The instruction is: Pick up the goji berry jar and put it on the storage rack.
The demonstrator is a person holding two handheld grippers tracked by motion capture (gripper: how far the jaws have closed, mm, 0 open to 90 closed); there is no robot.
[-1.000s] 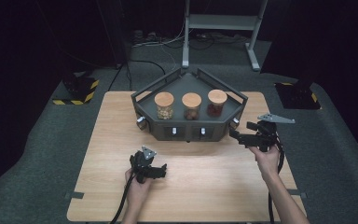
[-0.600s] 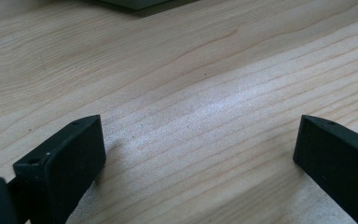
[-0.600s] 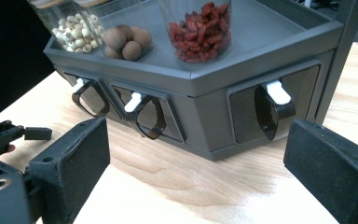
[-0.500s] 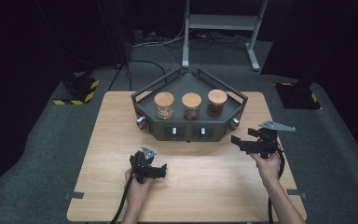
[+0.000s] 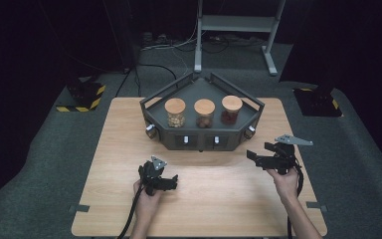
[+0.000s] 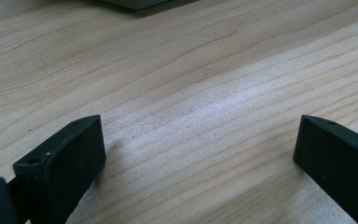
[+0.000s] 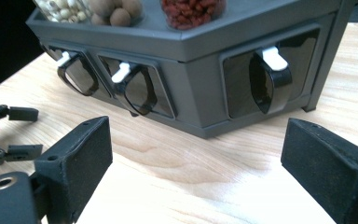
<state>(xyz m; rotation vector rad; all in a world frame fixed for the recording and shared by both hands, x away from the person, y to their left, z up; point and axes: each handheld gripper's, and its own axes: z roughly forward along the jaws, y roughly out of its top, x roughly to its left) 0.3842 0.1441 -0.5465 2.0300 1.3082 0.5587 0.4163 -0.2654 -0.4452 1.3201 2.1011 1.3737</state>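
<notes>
The right gripper (image 5: 256,157) has sunk toward the worktop (image 5: 229,194), its empty jaws just closing slightly though wide. The rack (image 7: 205,70) stands ahead of them. The left gripper (image 5: 171,181) stayed, open, empty.

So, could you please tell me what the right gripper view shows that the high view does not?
The right gripper view alone shows the white-tipped drawer handles side-on and the red contents of one jar close up. The high view alone shows the three wooden jar lids, the whole table and both forearms. Both show the dark stand and the left gripper, with its jaws apart.
</notes>
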